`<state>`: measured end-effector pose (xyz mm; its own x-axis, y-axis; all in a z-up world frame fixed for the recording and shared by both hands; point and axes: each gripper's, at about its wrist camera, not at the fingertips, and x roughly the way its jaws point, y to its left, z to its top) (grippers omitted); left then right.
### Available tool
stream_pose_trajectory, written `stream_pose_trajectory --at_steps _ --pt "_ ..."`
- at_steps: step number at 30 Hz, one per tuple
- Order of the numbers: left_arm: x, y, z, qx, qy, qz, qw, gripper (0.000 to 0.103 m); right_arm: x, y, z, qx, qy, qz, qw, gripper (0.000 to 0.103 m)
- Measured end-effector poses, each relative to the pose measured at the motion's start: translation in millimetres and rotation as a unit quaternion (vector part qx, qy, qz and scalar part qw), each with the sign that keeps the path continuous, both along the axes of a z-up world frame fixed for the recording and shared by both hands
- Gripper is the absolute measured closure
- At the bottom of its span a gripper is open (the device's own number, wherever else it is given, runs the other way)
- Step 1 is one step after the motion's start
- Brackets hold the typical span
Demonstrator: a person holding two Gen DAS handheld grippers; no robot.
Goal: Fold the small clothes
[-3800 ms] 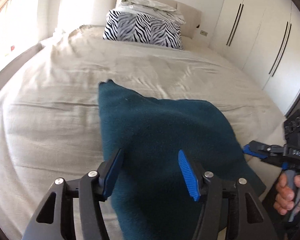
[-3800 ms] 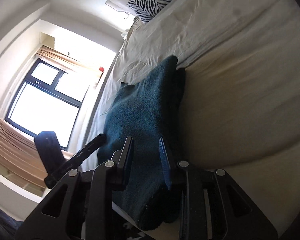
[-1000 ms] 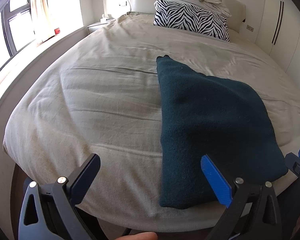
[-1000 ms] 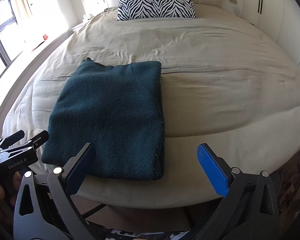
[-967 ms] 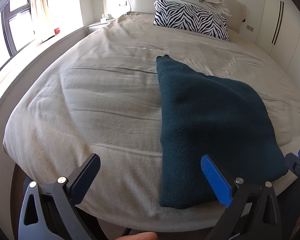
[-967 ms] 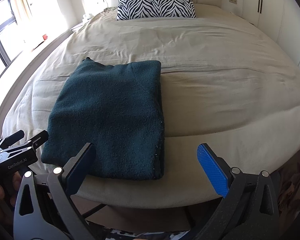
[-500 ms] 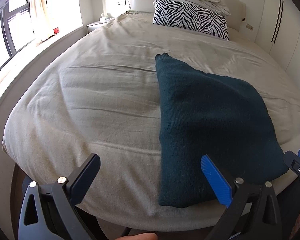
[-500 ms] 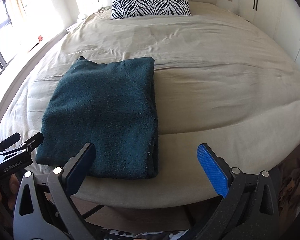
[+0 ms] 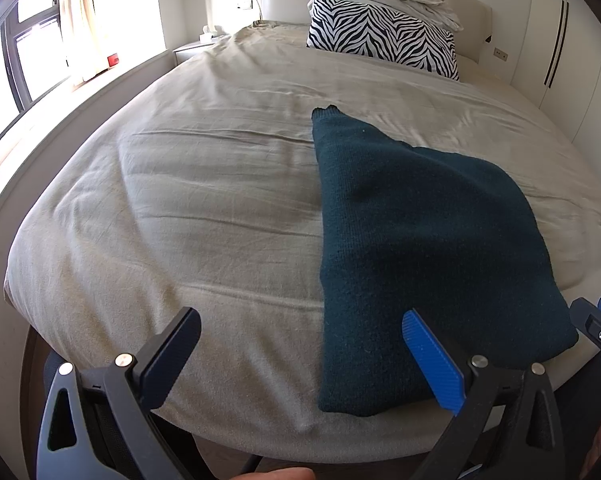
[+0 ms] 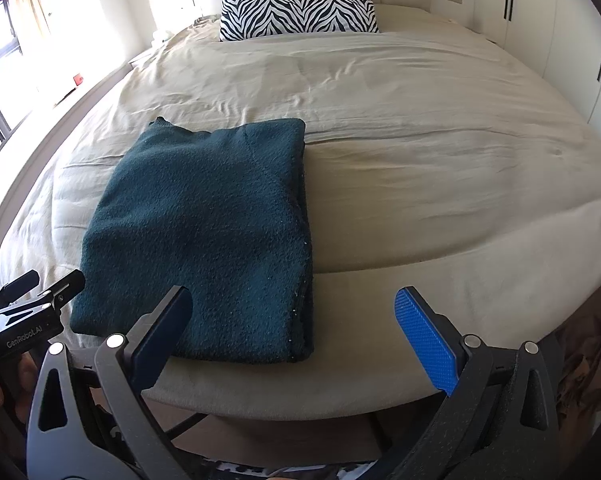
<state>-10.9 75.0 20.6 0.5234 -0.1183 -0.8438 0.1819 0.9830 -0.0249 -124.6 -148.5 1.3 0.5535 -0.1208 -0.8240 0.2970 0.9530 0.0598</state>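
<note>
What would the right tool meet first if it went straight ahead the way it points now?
Probably the bare beige bedcover, just beside the folded teal sweater. The right tool is open and centred near the sweater's right edge, so depth leaves this uncertain.

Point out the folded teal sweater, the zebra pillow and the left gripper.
folded teal sweater (image 10: 204, 220), right wrist view, middle of its top layer.
zebra pillow (image 10: 298, 8), right wrist view, centre of its striped face.
left gripper (image 9: 300, 360), left wrist view, midway between its open jaws.

One marking can be read: "GenRobot.AI", in pale letters on the black body of the left gripper (image 10: 32, 304), seen in the right wrist view to the left of the right gripper's (image 10: 296, 332) fingers.
</note>
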Motion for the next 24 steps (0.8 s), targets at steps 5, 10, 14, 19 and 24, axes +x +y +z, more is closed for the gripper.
stream_pose_trajectory --at_steps 5,10,14,19,24 --pt "-0.2 0.2 -1.8 0.001 0.002 -0.002 1.0 0.0 -0.2 0.2 0.0 0.0 -0.001 0.0 1.0 0.0" --pt "-0.6 -0.1 -2.2 0.001 0.003 -0.001 1.0 0.0 2.2 -1.1 1.1 0.0 -0.003 -0.002 1.0 0.0" --pt "-0.2 0.5 -2.9 0.002 0.004 -0.001 1.0 0.0 3.2 -0.8 1.0 0.0 -0.002 -0.002 1.0 0.0" --pt "0.2 0.8 -2.9 0.002 0.004 -0.002 1.0 0.0 3.5 -0.3 0.5 0.001 -0.003 -0.003 1.0 0.0" --pt "-0.1 0.6 -2.9 0.002 0.004 -0.002 1.0 0.0 3.6 0.9 -0.5 0.003 -0.002 -0.005 1.0 0.0"
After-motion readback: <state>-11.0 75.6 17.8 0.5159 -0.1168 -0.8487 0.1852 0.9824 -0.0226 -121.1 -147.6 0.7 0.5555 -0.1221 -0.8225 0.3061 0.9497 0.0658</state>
